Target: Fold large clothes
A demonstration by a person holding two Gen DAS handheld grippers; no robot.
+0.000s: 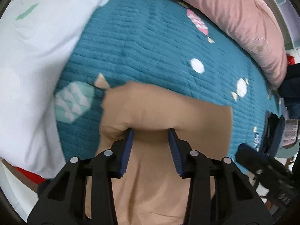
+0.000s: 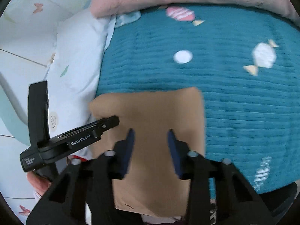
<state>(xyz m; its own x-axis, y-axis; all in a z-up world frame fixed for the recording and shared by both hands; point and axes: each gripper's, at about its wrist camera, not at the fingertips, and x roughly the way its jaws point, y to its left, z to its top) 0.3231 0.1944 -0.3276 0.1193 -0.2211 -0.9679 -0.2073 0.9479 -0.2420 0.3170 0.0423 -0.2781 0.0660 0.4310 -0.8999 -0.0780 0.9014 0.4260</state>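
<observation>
A tan garment [image 1: 165,108] lies folded on a teal quilted bedspread [image 1: 150,43]. My left gripper [image 1: 151,134] is open, its blue-padded fingers [image 1: 129,146] tucked under a raised fold of the garment. In the right wrist view the tan garment [image 2: 161,112] lies as a flat rectangle. My right gripper [image 2: 151,134] is open and empty just above it. The left gripper body [image 2: 75,140] shows at the garment's left edge.
A pale blue pillow [image 1: 31,65] lies to the left and a pink quilt [image 1: 240,16] along the far side. The bedspread [image 2: 234,103] carries candy prints. Dark items [image 1: 292,86] sit at the right edge. White floor tiles [image 2: 22,37] lie left of the bed.
</observation>
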